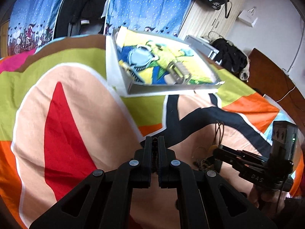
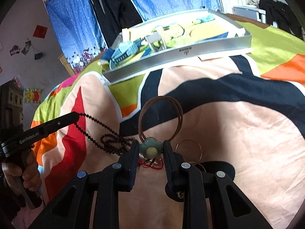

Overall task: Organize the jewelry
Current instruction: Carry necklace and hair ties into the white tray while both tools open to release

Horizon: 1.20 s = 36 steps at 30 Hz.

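In the right wrist view my right gripper (image 2: 150,145) is shut on a teal flower pendant (image 2: 150,149) with a yellow centre. Its brown cord (image 2: 160,103) loops up above the bedspread. To the left, my left gripper (image 2: 76,115) is shut on a dark bead chain (image 2: 89,133) that trails down to a heap of beads beside the pendant. A thin gold bangle (image 2: 188,148) and a red string (image 2: 152,167) lie under the right gripper. In the left wrist view my left gripper (image 1: 154,140) shows dark beads pinched between its closed jaws. The right gripper (image 1: 216,150) sits low at the right over the jewelry pile (image 1: 203,163).
A shallow grey tray (image 2: 190,51) with a colourful lining and several small boxes sits on the bed beyond both grippers; in the left wrist view the tray (image 1: 171,90) is ahead to the right. The patterned bedspread (image 1: 76,95) spreads everywhere. A person's hand (image 2: 28,171) holds the left gripper.
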Available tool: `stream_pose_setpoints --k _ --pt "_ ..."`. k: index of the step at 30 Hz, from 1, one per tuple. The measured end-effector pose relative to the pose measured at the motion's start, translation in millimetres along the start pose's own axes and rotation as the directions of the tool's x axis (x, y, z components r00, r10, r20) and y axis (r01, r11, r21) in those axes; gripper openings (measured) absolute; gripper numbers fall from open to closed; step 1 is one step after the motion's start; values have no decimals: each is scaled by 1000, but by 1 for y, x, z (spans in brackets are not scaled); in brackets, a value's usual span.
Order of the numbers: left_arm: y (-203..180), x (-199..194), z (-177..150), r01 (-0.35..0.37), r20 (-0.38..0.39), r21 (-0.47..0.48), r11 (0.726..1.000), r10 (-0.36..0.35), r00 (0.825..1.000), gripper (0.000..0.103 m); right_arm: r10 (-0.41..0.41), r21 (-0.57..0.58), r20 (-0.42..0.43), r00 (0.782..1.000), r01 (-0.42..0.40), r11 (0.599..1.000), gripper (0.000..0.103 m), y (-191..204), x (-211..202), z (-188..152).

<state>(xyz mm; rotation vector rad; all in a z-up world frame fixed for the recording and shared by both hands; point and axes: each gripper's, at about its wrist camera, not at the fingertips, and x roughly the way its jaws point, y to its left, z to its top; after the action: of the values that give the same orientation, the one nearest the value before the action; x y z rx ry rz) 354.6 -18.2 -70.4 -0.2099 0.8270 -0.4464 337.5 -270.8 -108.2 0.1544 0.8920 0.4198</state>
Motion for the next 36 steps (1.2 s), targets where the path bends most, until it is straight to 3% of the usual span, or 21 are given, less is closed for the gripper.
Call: stream_pose_setpoints --k 10,19,30,36 --pt "-27 -39 22 -2 61 45 999 0 998 3 32 26 75 997 -34 999 24 1 -20 9" --pt "-60 -59 74 -10 141 117 993 -7 990 3 21 -20 154 988 -18 1000 24 8 -34 25" --pt "-84 -22 177 -22 271 143 989 -17 963 3 -4 -53 301 954 21 998 24 -13 -25 93" --pt "-67 27 201 -29 258 92 995 4 966 3 -19 -58 324 946 40 998 24 -33 4 134"
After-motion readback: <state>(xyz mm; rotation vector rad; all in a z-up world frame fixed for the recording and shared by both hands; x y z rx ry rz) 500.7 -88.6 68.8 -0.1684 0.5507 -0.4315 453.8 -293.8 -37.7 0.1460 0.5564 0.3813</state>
